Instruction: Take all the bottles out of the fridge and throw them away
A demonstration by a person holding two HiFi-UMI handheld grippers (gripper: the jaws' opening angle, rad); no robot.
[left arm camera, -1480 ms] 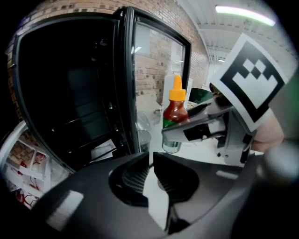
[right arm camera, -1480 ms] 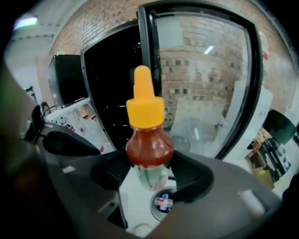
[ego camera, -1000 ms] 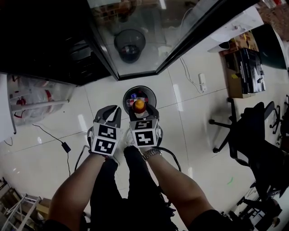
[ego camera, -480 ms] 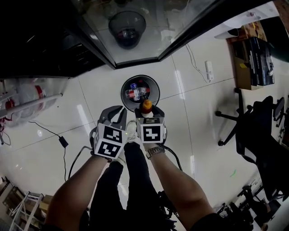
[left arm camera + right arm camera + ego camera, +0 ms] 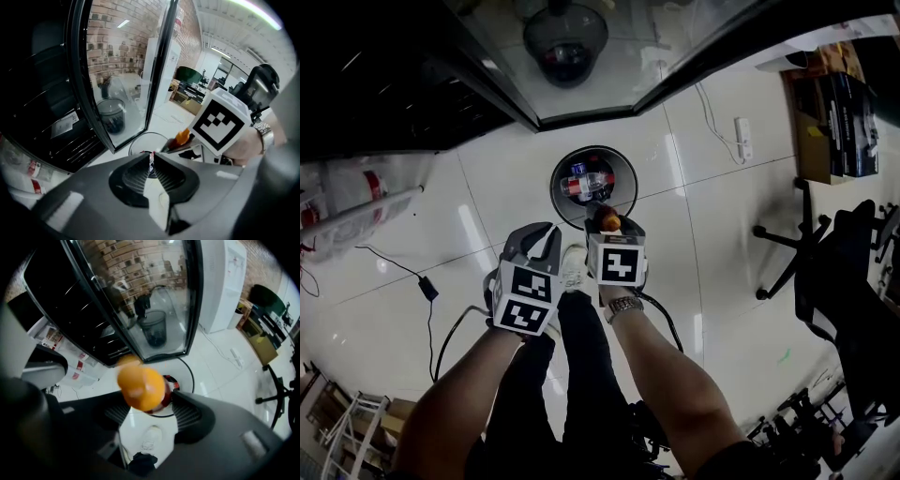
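A bottle with an orange cap (image 5: 607, 221) and a red label sits between the jaws of my right gripper (image 5: 608, 225), just at the near rim of the round black bin (image 5: 621, 172) on the floor. In the right gripper view the bottle (image 5: 140, 387) is smeared with motion while the jaws are sharp and stand apart on either side of it. Other bottles (image 5: 586, 184) lie inside the bin. My left gripper (image 5: 542, 234) hangs beside the right one, its tips nearly touching and nothing between them (image 5: 151, 158). The fridge's glass door (image 5: 581, 66) stands open beyond the bin.
A cable with a plug (image 5: 427, 288) lies on the white tiles at left, and a power strip (image 5: 742, 138) at right. Office chairs (image 5: 834, 272) and boxes (image 5: 830, 112) stand at the right. My shoe (image 5: 573, 270) shows beneath the grippers.
Both grippers have moved forward toward the bin, bringing the orange-capped bottle to its rim. The bottle now shows motion blur in the right gripper view.
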